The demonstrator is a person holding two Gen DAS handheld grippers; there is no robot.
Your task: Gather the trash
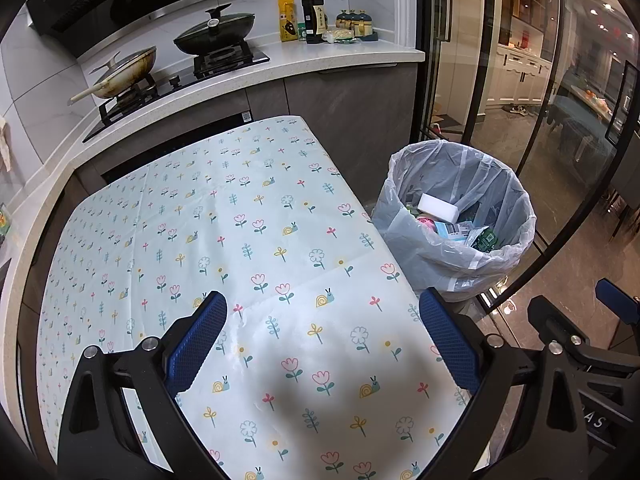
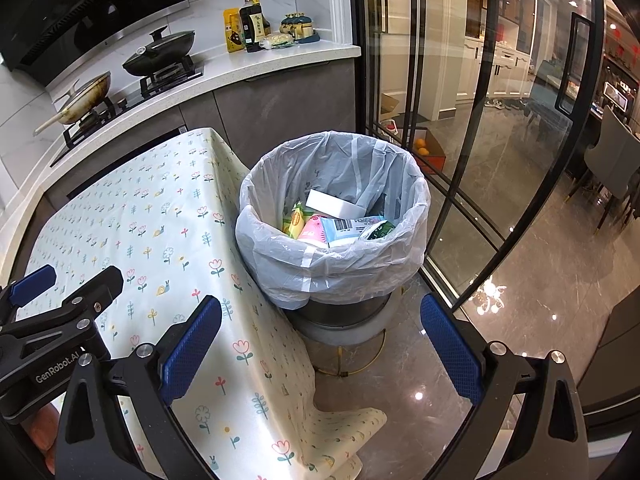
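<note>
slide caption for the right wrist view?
Open right hand-held gripper hovers before a lined trash bin holding wrappers, beside the tablecloth.

A floral tablecloth (image 1: pixel 248 240) covers the foreground surface. Behind it, on the white counter (image 1: pixel 320 60), a lidded black wok (image 1: pixel 214 32) and a worn pan (image 1: pixel 124 72) sit on the gas hob, near a dark sauce bottle (image 1: pixel 313 16) and a yellow packet (image 1: pixel 287 20). Glass doors (image 2: pixel 500 120) stand right.
</note>
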